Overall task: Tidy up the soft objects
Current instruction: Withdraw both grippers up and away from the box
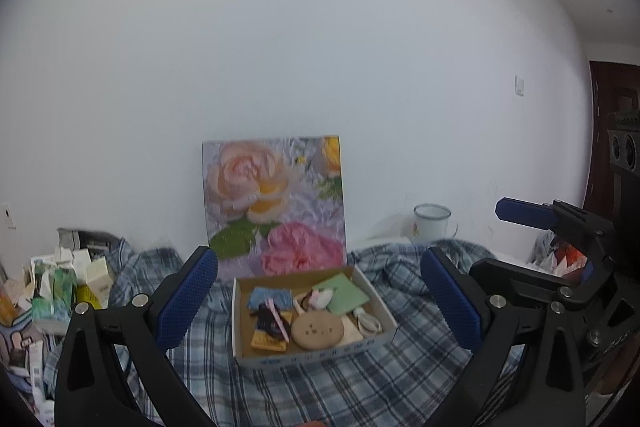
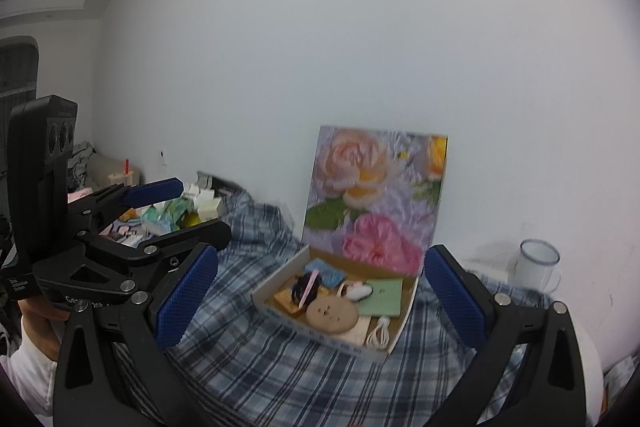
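Hovering with jaws spread wide and empty, the left gripper (image 1: pixel 318 307) and right gripper (image 2: pixel 320 303) both face the cardboard box (image 1: pixel 382 307) of soft items on the plaid cloth (image 1: pixel 320 387). From the left gripper it sits dead ahead, squarely framed; from the right gripper it is ahead but skewed, so the left seems better aligned.

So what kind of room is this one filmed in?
Probably a bedroom or a spare room at home: a rumpled plaid sheet covers the surface, a flower-print box lid leans on the bare white wall, and an enamel mug and a heap of small cartons sit alongside.
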### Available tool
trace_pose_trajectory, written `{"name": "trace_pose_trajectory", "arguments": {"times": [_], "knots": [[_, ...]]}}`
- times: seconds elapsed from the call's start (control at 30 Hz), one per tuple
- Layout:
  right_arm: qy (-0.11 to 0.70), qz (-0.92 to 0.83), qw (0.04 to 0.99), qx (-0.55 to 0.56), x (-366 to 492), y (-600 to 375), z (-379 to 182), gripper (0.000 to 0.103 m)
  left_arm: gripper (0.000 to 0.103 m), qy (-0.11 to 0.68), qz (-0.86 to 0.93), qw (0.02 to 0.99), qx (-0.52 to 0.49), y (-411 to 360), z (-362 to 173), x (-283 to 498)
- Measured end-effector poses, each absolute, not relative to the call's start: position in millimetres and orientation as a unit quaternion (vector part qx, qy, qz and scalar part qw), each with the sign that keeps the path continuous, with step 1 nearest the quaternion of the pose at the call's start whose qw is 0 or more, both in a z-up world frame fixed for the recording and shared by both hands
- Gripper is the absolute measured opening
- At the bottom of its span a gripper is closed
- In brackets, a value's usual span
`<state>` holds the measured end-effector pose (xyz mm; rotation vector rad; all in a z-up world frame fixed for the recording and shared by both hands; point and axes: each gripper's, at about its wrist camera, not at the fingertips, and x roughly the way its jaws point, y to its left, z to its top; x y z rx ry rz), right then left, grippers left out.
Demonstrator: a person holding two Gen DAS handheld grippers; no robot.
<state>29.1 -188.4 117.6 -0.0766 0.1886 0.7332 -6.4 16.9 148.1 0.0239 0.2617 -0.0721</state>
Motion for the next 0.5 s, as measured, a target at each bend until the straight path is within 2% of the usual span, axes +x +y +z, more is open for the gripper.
{"name": "trace_pose_trajectory", "arguments": {"times": [0.5], "knots": [[0.160, 0.358, 0.920, -0.020, 40, -188, 45, 0.103, 0.102, 0.204, -0.030, 0.978, 0.016, 11, 82, -2]]}}
